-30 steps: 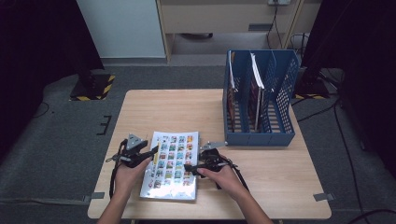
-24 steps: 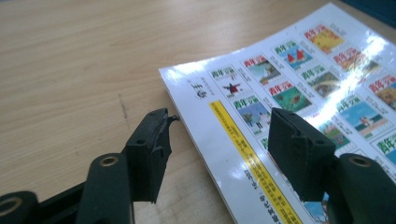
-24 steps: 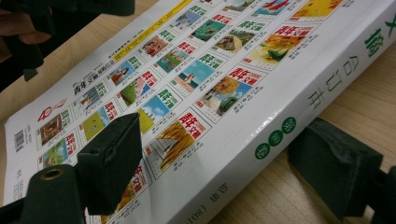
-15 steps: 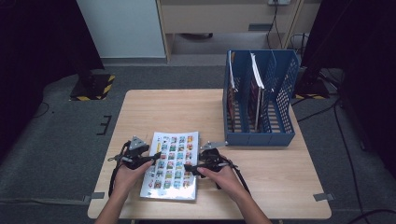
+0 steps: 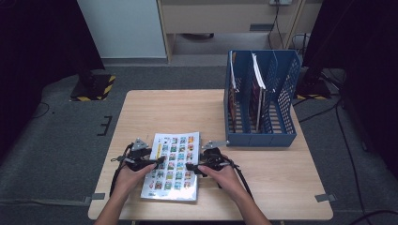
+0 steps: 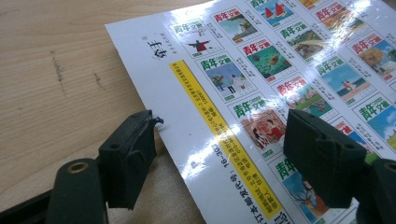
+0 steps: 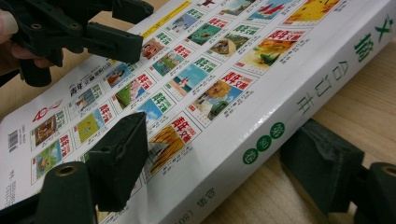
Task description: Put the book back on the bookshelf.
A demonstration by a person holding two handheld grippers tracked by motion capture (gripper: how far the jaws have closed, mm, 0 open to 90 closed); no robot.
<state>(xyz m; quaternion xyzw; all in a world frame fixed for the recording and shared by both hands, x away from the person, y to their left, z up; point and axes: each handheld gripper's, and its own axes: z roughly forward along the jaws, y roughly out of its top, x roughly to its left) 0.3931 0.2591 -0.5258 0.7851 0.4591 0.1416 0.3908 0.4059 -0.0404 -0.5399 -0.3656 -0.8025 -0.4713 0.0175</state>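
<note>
A thick book [image 5: 172, 165] with a cover of small colourful pictures lies flat on the near part of a wooden tabletop [image 5: 159, 112]. The left gripper [image 5: 151, 160] straddles its left edge; its fingers [image 6: 128, 156] have just been opening and stand apart, one on the wood, one over the cover. The right gripper [image 5: 193, 168] straddles the spine edge, fingers [image 7: 119, 156] just closing, one above and one below, not yet pressing. A blue file rack [image 5: 277, 93] stands at the far right.
</note>
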